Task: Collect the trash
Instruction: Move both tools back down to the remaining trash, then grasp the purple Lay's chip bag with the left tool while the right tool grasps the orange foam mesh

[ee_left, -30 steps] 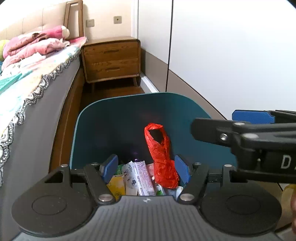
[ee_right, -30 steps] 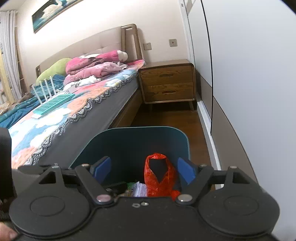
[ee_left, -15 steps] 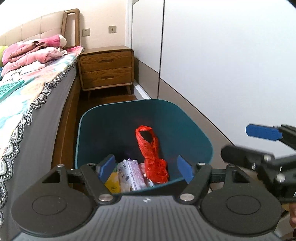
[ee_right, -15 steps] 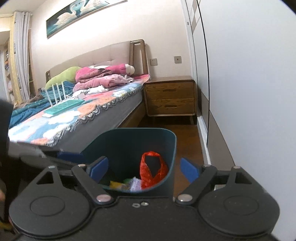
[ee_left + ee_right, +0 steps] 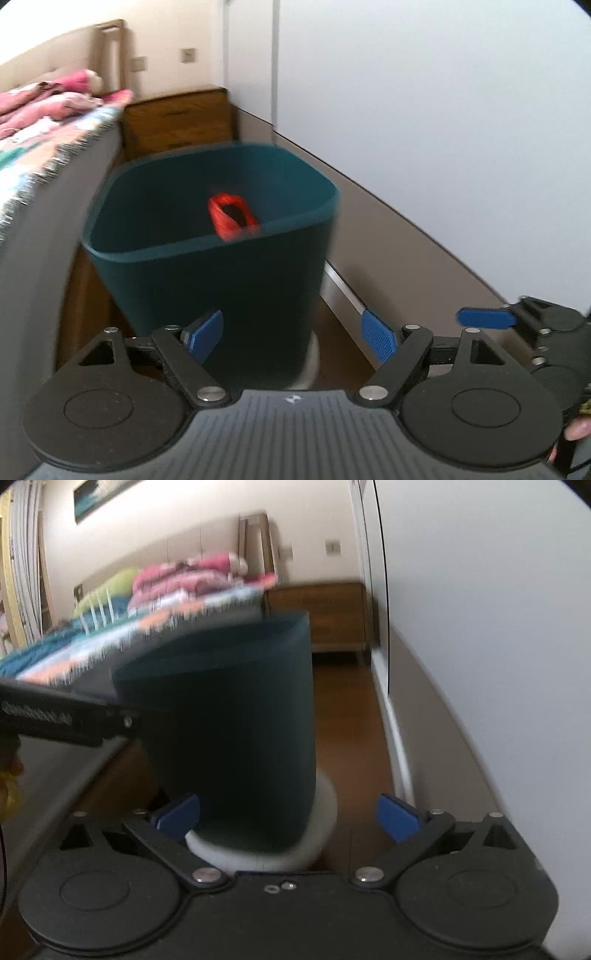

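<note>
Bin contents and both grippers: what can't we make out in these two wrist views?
- Bin contents, left wrist: near wall hides all but the top of the red bag; motion blur.
- Bin interior, right wrist: seen from the side, nothing inside shows.
- White base under the bin: mostly covered by the bin.
- Right gripper in left view: cut off by the right edge.
- Left gripper in right view: blurred, cut off by the left edge.

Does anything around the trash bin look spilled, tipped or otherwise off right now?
Nothing stands out. The teal bin stands upright on the wood floor between the bed and the wardrobe, with a red bag inside. No spilled litter shows, though both views are blurred.
</note>
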A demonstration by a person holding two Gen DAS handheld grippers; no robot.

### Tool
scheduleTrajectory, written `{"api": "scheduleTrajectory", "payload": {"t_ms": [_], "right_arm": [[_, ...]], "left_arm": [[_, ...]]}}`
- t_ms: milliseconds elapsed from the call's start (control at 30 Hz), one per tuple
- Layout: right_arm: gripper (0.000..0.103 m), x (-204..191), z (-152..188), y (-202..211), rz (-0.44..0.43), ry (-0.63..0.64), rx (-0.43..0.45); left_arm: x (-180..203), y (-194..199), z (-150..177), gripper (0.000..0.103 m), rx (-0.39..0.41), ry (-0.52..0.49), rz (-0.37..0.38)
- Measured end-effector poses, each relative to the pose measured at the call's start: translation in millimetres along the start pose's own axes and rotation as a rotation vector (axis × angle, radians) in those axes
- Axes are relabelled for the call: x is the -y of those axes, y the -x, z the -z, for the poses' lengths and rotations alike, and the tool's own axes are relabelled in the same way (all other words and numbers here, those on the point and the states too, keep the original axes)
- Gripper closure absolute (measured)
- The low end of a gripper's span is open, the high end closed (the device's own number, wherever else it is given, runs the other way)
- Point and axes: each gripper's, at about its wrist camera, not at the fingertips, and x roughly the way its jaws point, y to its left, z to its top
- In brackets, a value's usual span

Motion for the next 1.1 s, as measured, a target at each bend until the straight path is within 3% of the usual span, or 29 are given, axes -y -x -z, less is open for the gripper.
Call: {"api": "scheduleTrajectory", "payload": {"t_ms": [367,500,733,933,1100], "right_arm": [[0.0,23,83,-49,0.025,-0.059,-0.259],[0.0,30,109,-64,0.046,-0.065,-0.342],[0.0,32,162,-91,0.037,-0.015,-0.491],[0.0,33,199,-118,0.007,0.01,-0.584],[0.0,34,217,-135,-0.011,0.045,-0.655]], "left_arm": [[27,-126,85,0.021,-0.33,-0.127,0.097],[40,-167,116,0.021,-0.43,-0.225,0.112],[60,-191,185,0.021,-0.52,-0.48,0.152],[57,-206,206,0.021,-0.506,-0.67,0.2],[49,-223,221,0.021,-0.572,-0.811,0.28]]}}
